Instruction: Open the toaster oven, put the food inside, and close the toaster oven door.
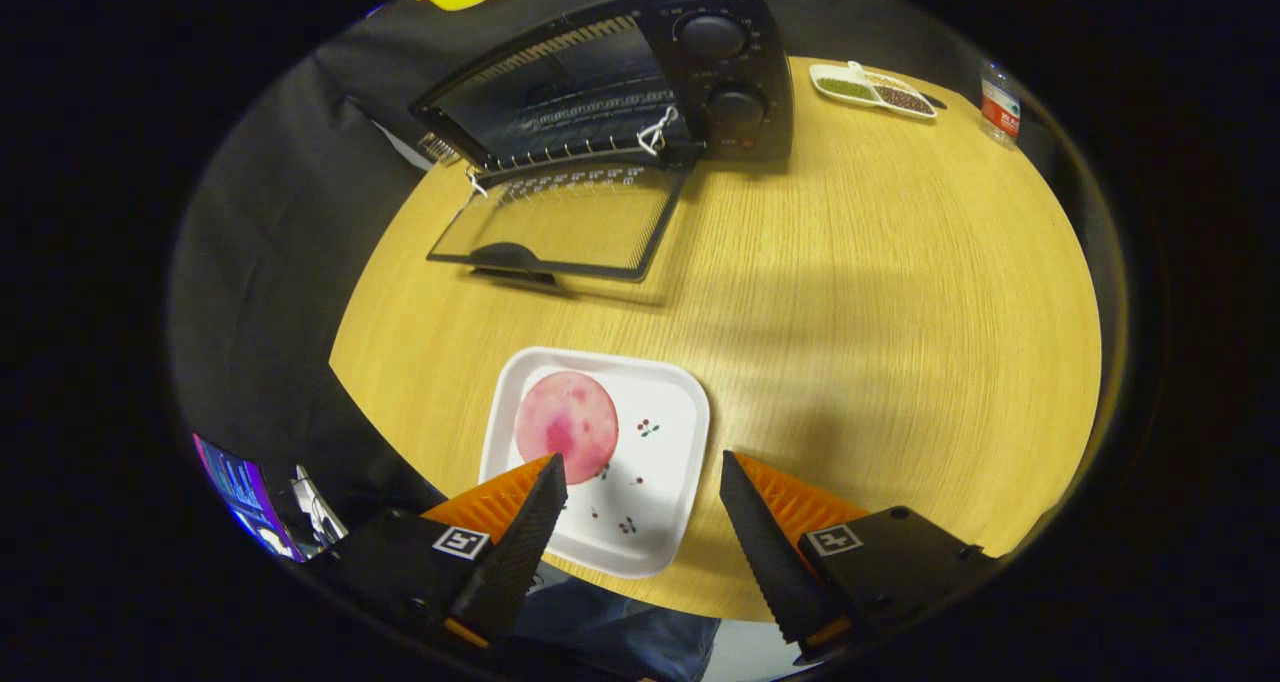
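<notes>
Jaws spread wide over plate holding round pink food; toaster oven open.

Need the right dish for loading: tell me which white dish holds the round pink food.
The square plate between the open fingers, not the divided dish beyond the toaster oven.

One finger hides the near edge of the pink food slice. Contents of the far divided dish are too small to identify.
</notes>
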Demonstrator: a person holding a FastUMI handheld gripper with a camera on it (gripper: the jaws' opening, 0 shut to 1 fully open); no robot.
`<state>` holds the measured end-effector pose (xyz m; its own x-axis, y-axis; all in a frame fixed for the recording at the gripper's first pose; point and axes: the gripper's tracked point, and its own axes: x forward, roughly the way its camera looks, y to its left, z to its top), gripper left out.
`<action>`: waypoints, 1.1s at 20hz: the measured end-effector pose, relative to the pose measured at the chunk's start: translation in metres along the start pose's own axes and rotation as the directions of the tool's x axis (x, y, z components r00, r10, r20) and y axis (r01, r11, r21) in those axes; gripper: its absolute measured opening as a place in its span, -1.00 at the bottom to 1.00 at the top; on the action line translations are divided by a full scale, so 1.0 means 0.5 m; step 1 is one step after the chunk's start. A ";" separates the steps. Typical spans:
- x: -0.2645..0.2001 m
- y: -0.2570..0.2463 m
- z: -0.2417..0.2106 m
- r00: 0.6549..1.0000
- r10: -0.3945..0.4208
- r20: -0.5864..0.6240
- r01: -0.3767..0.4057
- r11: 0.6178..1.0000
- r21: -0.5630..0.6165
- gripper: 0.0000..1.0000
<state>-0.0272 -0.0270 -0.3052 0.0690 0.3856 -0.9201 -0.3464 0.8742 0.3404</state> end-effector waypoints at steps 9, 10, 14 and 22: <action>0.022 -0.025 -0.026 0.992 0.004 -0.125 0.002 0.999 0.053 0.03; 0.022 -0.023 -0.025 0.992 0.010 -0.125 -0.002 0.998 0.061 -0.19; 0.024 -0.041 -0.026 0.991 -0.020 -0.129 0.031 0.996 0.084 -0.60; 0.028 -0.024 -0.038 0.992 0.063 -0.108 -0.048 0.989 0.141 -0.96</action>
<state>-0.0396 -0.0376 -0.3260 -0.0545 0.4062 -0.9122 -0.2142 0.8875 0.4080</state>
